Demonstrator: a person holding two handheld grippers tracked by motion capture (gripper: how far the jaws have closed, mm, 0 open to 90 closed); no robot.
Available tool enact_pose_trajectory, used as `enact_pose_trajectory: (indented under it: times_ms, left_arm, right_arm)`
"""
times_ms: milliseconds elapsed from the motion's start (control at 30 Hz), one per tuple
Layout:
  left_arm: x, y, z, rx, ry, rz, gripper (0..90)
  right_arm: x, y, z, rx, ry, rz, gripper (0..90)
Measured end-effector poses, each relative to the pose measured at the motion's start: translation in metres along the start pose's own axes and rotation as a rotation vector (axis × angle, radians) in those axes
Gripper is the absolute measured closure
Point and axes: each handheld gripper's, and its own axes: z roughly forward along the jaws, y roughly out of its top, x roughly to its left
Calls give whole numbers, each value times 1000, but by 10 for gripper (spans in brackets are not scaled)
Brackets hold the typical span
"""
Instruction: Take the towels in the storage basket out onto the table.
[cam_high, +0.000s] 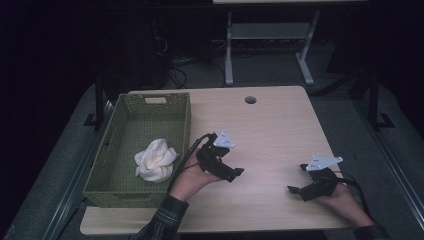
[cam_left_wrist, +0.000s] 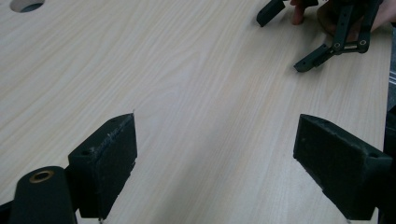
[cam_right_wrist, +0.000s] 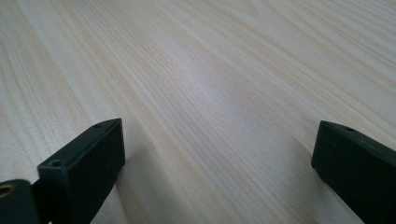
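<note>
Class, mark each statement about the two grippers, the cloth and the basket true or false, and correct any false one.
1. The white cloth lies inside the green basket. True.
2. The left gripper is shut on the cloth. False: it is open over bare table.
3. The right gripper is open. True.
4. The basket stands at the table's right side. False: it stands at the left.
5. The cloth is folded flat. False: it is crumpled.

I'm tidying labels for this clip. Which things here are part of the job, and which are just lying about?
Part of the job:
white cloth
green basket holding it
left gripper, open
right gripper, open

Just there:
table
cable hole
grey desk frame behind
</note>
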Motion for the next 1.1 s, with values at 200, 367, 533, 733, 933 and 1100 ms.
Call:
enact_pose_trajectory:
  times_ms: [200, 367, 533, 733, 933, 1100]
  left_arm:
    - [9, 3, -11, -2, 0, -8, 129]
    - [14, 5, -15, -1, 0, -10, 129]
    - [20, 7, -21, 0, 5, -14, 129]
    - [31, 5, -34, -7, 30, -20, 129]
    - [38, -1, -48, -27, 59, -34, 130]
    - [46, -7, -61, -46, 86, -62, 130]
  right_arm:
    - [0, 0, 0, 0, 0, 0, 23]
    - [0, 0, 0, 0, 0, 0, 23]
    - [0, 0, 0, 0, 0, 0, 23]
    - [0, 0, 0, 0, 0, 0, 23]
    - [0, 0, 0, 0, 0, 0, 23]
    - [0, 0, 0, 0, 0, 0, 23]
